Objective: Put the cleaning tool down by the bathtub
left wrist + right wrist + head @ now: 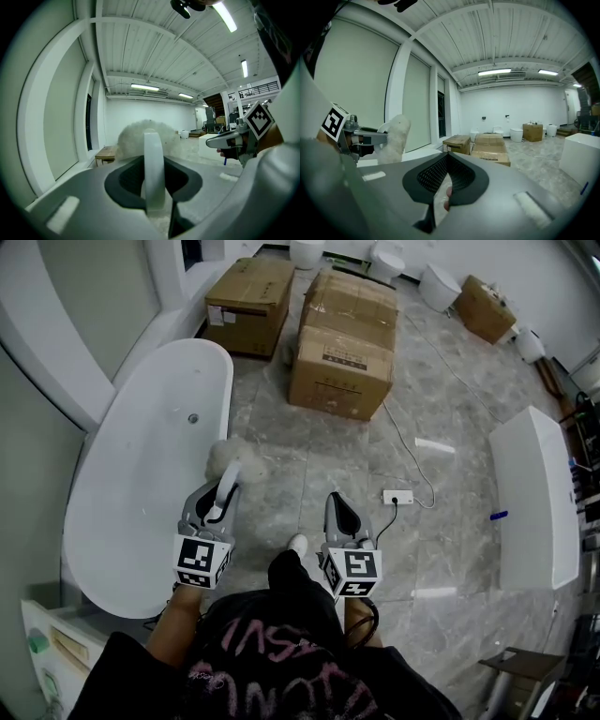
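Observation:
The cleaning tool has a white handle (pixel 225 495) and a fluffy white head (pixel 231 457). My left gripper (pixel 220 502) is shut on the handle, and the head sticks out past the jaws, beside the right rim of the white oval bathtub (pixel 141 474). In the left gripper view the handle (pixel 153 164) stands upright between the jaws with the fluffy head (pixel 140 137) behind it. My right gripper (pixel 341 514) is held level beside it, over the floor, shut with nothing in it. The right gripper view shows the fluffy head (pixel 396 136) off to the left.
Two large cardboard boxes (pixel 342 343) and a smaller one (pixel 248 301) stand on the marble floor ahead. A white rectangular tub (pixel 534 493) is at the right. A power strip (pixel 398 496) with a cable lies on the floor. My shoe (pixel 297 545) shows between the grippers.

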A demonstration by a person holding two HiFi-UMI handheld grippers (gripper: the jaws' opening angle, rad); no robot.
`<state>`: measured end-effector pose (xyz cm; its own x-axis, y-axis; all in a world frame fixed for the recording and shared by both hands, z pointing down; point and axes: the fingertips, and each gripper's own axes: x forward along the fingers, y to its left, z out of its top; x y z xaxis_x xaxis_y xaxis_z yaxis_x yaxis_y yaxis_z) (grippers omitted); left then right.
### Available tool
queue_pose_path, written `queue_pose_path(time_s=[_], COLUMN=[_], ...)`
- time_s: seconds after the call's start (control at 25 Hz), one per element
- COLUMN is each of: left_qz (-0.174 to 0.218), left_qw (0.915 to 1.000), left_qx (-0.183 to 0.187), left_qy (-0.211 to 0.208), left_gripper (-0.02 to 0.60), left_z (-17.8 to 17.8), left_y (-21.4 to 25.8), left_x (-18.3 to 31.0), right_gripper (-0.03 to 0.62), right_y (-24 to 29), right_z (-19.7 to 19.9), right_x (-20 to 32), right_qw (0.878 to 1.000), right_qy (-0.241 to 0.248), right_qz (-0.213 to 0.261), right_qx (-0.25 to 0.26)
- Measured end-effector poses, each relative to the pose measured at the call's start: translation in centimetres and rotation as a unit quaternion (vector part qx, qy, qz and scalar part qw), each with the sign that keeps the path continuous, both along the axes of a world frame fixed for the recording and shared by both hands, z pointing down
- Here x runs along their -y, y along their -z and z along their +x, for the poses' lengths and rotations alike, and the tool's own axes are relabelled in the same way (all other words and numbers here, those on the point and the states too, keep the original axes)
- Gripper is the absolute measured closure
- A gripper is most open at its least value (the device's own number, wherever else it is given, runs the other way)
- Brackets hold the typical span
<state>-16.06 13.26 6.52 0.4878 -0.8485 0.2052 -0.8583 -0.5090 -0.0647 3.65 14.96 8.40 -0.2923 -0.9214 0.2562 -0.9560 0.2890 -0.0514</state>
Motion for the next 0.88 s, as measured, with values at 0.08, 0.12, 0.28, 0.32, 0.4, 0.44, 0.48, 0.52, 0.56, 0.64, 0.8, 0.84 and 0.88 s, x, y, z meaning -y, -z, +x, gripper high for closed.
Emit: queue_pose_path(time_s=[0.08, 0.12, 0.28, 0.32, 0.4, 0.44, 0.48, 0.52, 0.56, 0.64, 0.8, 0.84, 0.88], left_qz=[-0.006, -0.009, -0.018, -0.020, -0.023, -0.026, -0.029, -0.032, -0.036, -0.043, -0.046, -0.047, -0.049], left_qw=[1.0000, 0.9999, 0.9998, 0.9997, 0.9996, 0.9995, 0.9994, 0.9992, 0.9991, 0.9988, 0.9986, 0.9986, 0.9984], left_qx=[0.000, 0.001, 0.009, 0.013, 0.012, 0.010, 0.008, 0.009, 0.009, 0.011, 0.017, 0.020, 0.023], left_qy=[0.003, 0.005, 0.007, 0.008, 0.013, 0.016, 0.019, 0.020, 0.021, 0.022, 0.017, 0.015, 0.014], left_gripper=[0.500, 0.500, 0.500, 0.500, 0.500, 0.500, 0.500, 0.500, 0.500, 0.500, 0.500, 0.500, 0.500], left_z=[0.1, 0.2, 0.6, 0.7, 0.9, 1.0, 1.1, 1.3, 1.5, 2.0, 3.7, 4.3, 4.8], left_y=[-0.4, -0.5, -1.2, -1.4, -1.4, -1.4, -1.4, -1.6, -1.8, -2.2, -2.7, -2.8, -2.9], left_x=[1.2, 1.7, 3.9, 4.3, 5.4, 6.0, 6.5, 6.9, 7.3, 8.1, 9.9, 10.4, 10.9], right_gripper=[0.576, 0.576, 0.576, 0.576, 0.576, 0.576, 0.576, 0.576, 0.576, 0.576, 0.576, 0.576, 0.576], right_y=[-0.7, -1.1, -1.8, -2.0, -2.2, -2.3, -2.4, -2.5, -2.6, -3.0, -3.6, -3.7, -4.0], right_z=[0.3, 0.4, 0.8, 0.9, 1.1, 1.2, 1.3, 1.5, 1.7, 2.3, 4.2, 4.8, 5.4], right_x=[1.2, 1.7, 4.4, 5.0, 6.2, 6.8, 7.3, 7.7, 8.2, 9.0, 10.4, 10.8, 11.3], right_qw=[1.000, 1.000, 1.000, 1.000, 1.000, 0.999, 0.999, 0.999, 0.999, 0.999, 0.999, 0.998, 0.998], right_qy=[0.001, 0.002, 0.007, 0.008, 0.012, 0.014, 0.016, 0.018, 0.019, 0.020, 0.013, 0.010, 0.008], right_qz=[-0.008, -0.013, -0.021, -0.023, -0.026, -0.028, -0.030, -0.033, -0.036, -0.041, -0.048, -0.050, -0.052], right_qx=[0.000, 0.001, 0.007, 0.009, 0.010, 0.010, 0.010, 0.010, 0.011, 0.011, 0.018, 0.021, 0.023])
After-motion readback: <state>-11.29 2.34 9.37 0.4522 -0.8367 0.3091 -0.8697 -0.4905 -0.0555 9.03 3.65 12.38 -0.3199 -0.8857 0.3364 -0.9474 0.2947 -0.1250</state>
